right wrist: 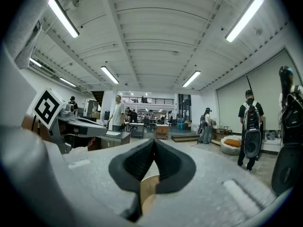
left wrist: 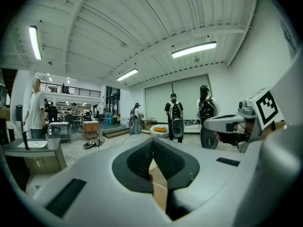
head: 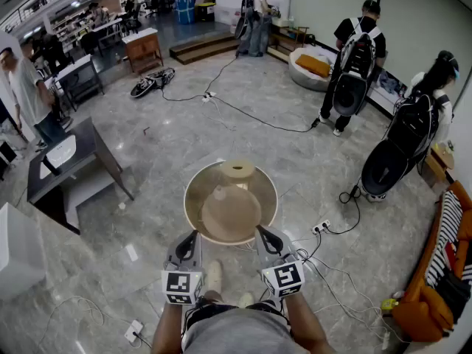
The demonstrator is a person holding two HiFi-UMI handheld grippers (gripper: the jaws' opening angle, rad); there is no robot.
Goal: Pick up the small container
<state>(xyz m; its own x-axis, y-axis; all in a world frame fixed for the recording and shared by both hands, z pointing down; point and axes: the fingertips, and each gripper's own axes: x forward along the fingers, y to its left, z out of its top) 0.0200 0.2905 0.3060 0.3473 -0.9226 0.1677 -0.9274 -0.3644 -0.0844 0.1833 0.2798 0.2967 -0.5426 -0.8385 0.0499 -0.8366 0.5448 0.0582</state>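
Note:
A small round cream container (head: pixel 237 169) sits at the far edge of a round wooden table (head: pixel 193 185) in the head view. Nearer to me on that table rests a larger tan domed lid (head: pixel 231 214) with a small knob. My left gripper (head: pixel 193 236) and right gripper (head: pixel 262 232) hover at the table's near rim, well short of the small container. Both are shut with nothing between the jaws. In the left gripper view the jaws (left wrist: pixel 152 143) meet at their tips. The right gripper view shows the same (right wrist: pixel 154 143). Both gripper views look out level over the room, and neither shows the container.
Cables and a power strip (head: pixel 321 227) lie on the grey floor right of the table. A dark desk (head: pixel 70 157) stands to the left and an orange sofa (head: pixel 442 286) at far right. Several people with backpacks (head: pixel 355 65) stand farther back.

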